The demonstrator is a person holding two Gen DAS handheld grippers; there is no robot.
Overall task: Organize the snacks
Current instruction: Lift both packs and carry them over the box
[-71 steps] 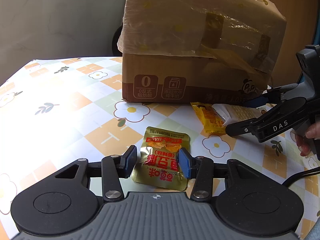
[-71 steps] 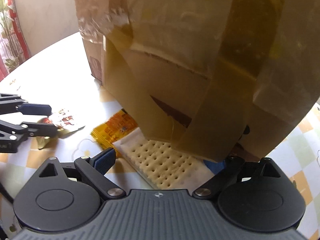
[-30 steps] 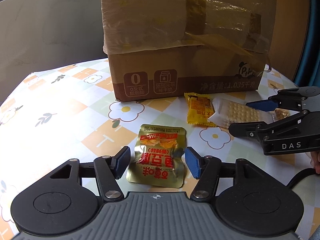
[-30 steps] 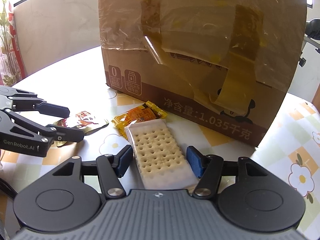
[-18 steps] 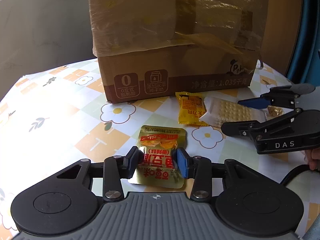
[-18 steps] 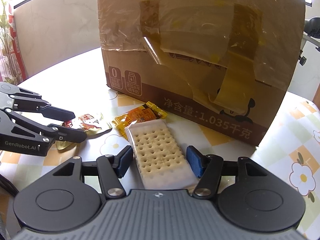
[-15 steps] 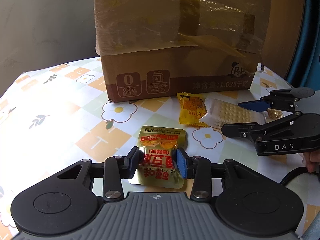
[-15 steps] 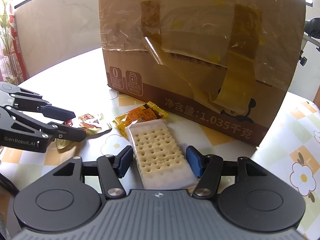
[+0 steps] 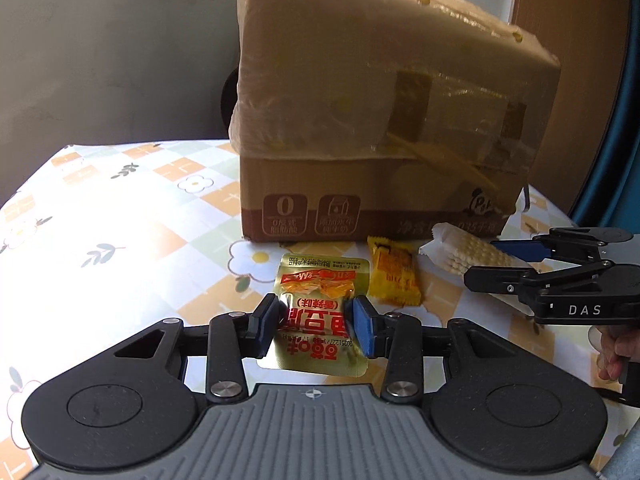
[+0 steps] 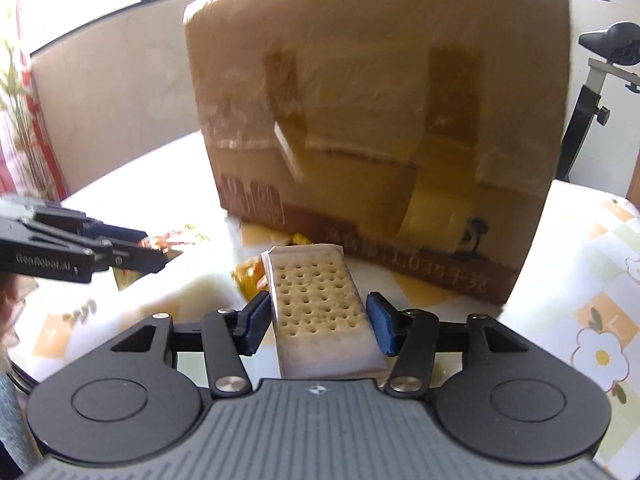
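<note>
A gold foil snack packet (image 9: 316,312) with red lettering sits between the blue pads of the left gripper (image 9: 316,322), which presses on both its sides; the packet buckles slightly between them, its front edge lifted off the tablecloth (image 9: 120,248). The jaws have just been closing and now stand narrow on the packet.

Just to its right lies a small orange-yellow snack wrapper (image 9: 394,276), flat on the cloth. Beside that, a clear-wrapped pack of perforated crackers (image 10: 316,308) is raised at an angle between the pads of the right gripper (image 10: 316,322). Its jaws have just been closing around the pack; the right pad touches the wrapper's edge, while a sliver of gap seems to remain at the left pad, so whether the grip is firm is hard to tell in the blurred right wrist view. A person's fingers (image 9: 610,354) show behind that gripper.

Behind all three snacks stands a large cardboard box (image 9: 380,128), heavily wrapped in clear and brown tape, on the floral checked tablecloth. A black stand (image 10: 588,92) rises to the box's right.
</note>
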